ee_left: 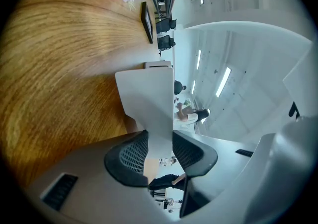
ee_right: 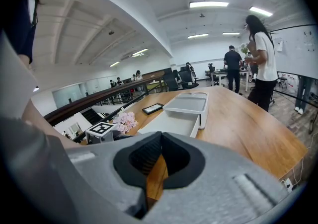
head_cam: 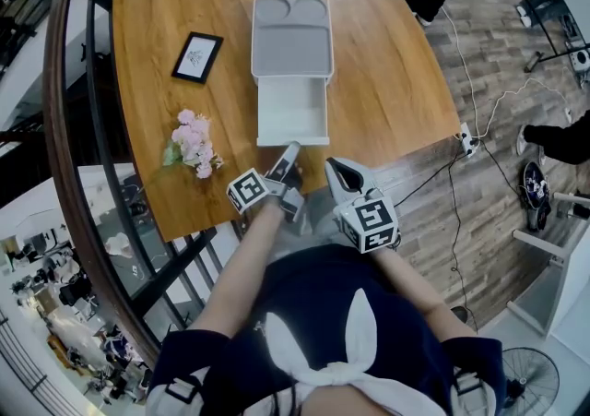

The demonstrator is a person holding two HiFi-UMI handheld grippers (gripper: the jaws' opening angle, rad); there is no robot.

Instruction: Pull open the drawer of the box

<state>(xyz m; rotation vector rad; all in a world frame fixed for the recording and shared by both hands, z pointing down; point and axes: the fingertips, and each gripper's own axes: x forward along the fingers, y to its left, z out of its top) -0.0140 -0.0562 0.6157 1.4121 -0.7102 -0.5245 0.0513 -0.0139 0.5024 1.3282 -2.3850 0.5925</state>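
Observation:
A white box (head_cam: pixel 291 36) with a moulded lid stands on the wooden table (head_cam: pixel 387 82). Its drawer (head_cam: pixel 292 110) is pulled out toward me and looks empty. My left gripper (head_cam: pixel 289 154) is at the drawer's front right part. In the left gripper view the white drawer front (ee_left: pixel 144 99) runs between the dark pads (ee_left: pixel 126 156) of that gripper (ee_left: pixel 160 141), which is shut on it. My right gripper (head_cam: pixel 334 168) hovers just right of it, near the table's front edge, shut with nothing in it. The right gripper view shows its jaws (ee_right: pixel 153 166) closed, with the box (ee_right: pixel 188 104) and open drawer (ee_right: pixel 169 124) ahead.
A black picture frame (head_cam: pixel 197 56) lies left of the box and a bunch of pink flowers (head_cam: pixel 194 145) lies at the front left. A dark curved railing (head_cam: pixel 64 128) runs along the table's left side. Cables (head_cam: pixel 470 128) trail on the floor at right. A person (ee_right: pixel 261 59) stands beyond the table.

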